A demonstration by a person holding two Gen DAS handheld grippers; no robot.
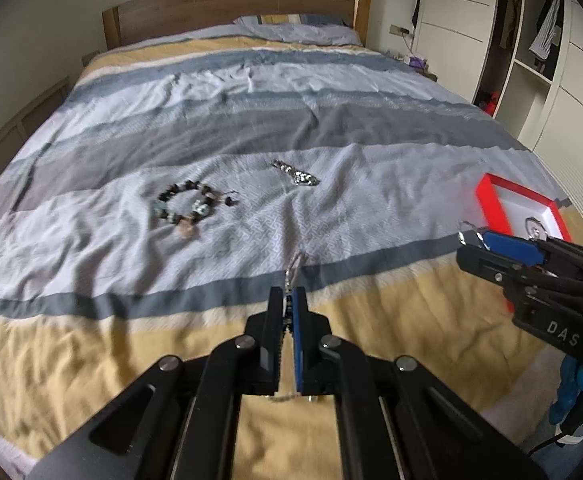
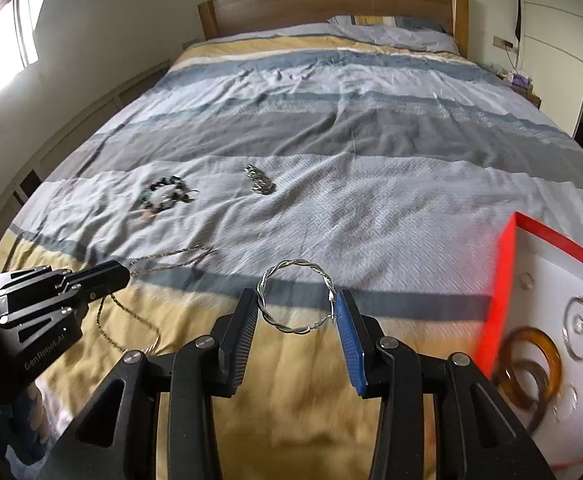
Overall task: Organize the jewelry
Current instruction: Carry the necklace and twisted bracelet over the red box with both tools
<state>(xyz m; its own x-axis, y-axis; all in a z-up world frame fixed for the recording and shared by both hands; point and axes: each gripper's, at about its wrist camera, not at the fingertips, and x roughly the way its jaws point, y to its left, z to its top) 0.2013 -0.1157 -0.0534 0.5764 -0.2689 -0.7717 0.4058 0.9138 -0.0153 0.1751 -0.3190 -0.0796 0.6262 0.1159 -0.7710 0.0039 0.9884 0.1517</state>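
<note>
Left gripper (image 1: 288, 304), angling down low centre, is pinching a thin chain (image 2: 163, 264) fully closed; right gripper (image 2: 297, 308), part-open, is clamping a twisted silver bangle (image 2: 296, 302) beside the red-rimmed tray (image 2: 503, 280) on the striped bed (image 2: 331, 208).

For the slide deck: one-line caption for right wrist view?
Right gripper holds twisted silver bangle beside red tray.

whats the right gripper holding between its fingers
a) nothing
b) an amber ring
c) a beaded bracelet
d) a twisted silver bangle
d: in the right wrist view the right gripper has a twisted silver bangle spanning the gap, pressed by both fingers, while the beaded bracelet lies on the bed and the amber rings sit in the red box.
</note>
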